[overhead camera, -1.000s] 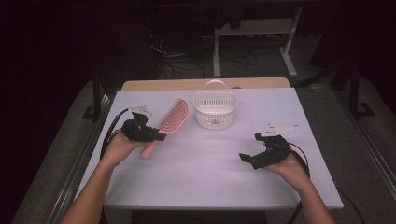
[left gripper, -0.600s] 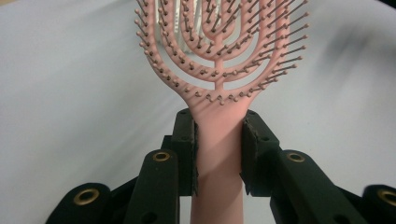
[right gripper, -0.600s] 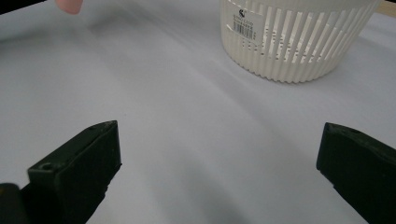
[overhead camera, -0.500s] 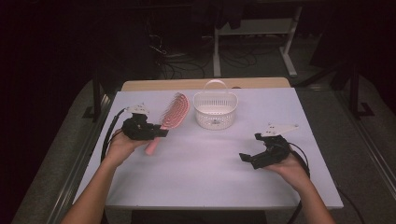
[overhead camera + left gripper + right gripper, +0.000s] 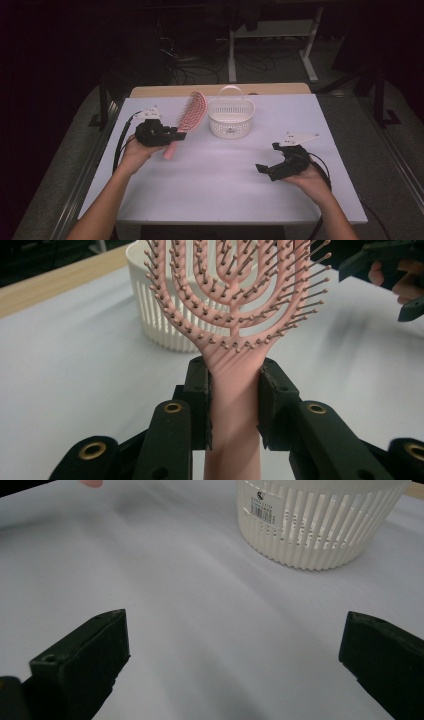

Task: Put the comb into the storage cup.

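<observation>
Gripping the pink hairbrush (image 5: pixel 235 345) low on its handle, just beneath the bristled head, the left gripper (image 5: pixel 172 135) kept the brush tilted up off the worktop (image 5: pixel 220 180), its head leaning toward the white slatted basket (image 5: pixel 230 118) just beside it; that hold looked chosen so the head could be swung over the basket's rim and dropped in. In the left gripper view the jaws stood clamped on the handle from both sides, their pads pressed flat against the pink plastic with the bristles facing the camera. The right gripper (image 5: pixel 266 169) hung well apart over the near right of the worktop, apparently waiting, aimed toward the basket. Its jaws stood wide apart with nothing between them and touching nothing, bare worktop showing in the gap.
</observation>
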Tool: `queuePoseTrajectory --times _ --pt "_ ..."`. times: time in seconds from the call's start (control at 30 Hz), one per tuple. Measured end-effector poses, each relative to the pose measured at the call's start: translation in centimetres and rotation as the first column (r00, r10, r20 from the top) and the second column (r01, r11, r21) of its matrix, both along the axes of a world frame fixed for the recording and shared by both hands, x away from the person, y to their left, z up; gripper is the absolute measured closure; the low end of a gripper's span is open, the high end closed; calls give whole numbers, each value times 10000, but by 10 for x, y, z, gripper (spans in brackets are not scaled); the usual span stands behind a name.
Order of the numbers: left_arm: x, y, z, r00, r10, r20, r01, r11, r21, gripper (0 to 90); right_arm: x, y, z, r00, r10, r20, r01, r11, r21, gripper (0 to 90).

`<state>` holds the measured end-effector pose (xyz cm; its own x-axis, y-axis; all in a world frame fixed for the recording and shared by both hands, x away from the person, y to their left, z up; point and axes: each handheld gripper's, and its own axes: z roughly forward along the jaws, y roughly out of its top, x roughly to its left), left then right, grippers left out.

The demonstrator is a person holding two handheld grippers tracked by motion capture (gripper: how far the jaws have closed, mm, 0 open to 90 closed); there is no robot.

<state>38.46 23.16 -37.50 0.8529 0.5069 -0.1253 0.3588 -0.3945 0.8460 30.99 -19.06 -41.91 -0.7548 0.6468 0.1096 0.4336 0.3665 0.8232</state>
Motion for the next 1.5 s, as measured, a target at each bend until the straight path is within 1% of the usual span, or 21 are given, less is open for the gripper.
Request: queuePoseTrajectory --times 0.2,0.47,0.67,0.83,1.2,1.3,1.4,1.43,1.5 --pt "7 -10 5 9996 -206 203 210 9995 -222 705 1 1 0 10000 15 -8 -15 10000 2 0" --pt "17 -24 17 9974 -441 565 468 9978 -476 705 1 0 0 10000 8 -2 -8 10000 41 0" --pt "26 -33 26 9962 -537 685 584 9959 -684 705 1 -1 0 10000 -17 8 16 9999 112 0" --pt "32 -40 32 9951 -586 800 647 9950 -762 705 1 -1 1 10000 -17 1 17 9999 134 0" --pt "48 -64 55 9879 -917 1251 1028 9910 -855 705 1 -1 1 10000 -6 1 6 9998 182 0" --pt "52 -70 59 9860 -1002 1335 1127 9895 -899 705 1 -2 1 10000 -23 15 22 9998 210 0" --pt "58 -77 63 9830 -1070 1489 1201 9894 -814 705 1 -2 1 10000 -37 5 37 9998 221 0" --pt "60 -80 65 9832 -1058 1490 1195 9891 -863 705 1 -2 1 10000 -39 8 39 9997 224 0" --pt "63 -84 67 9811 -1125 1575 1268 9883 -844 705 1 -2 1 10000 -53 10 52 9996 270 0"
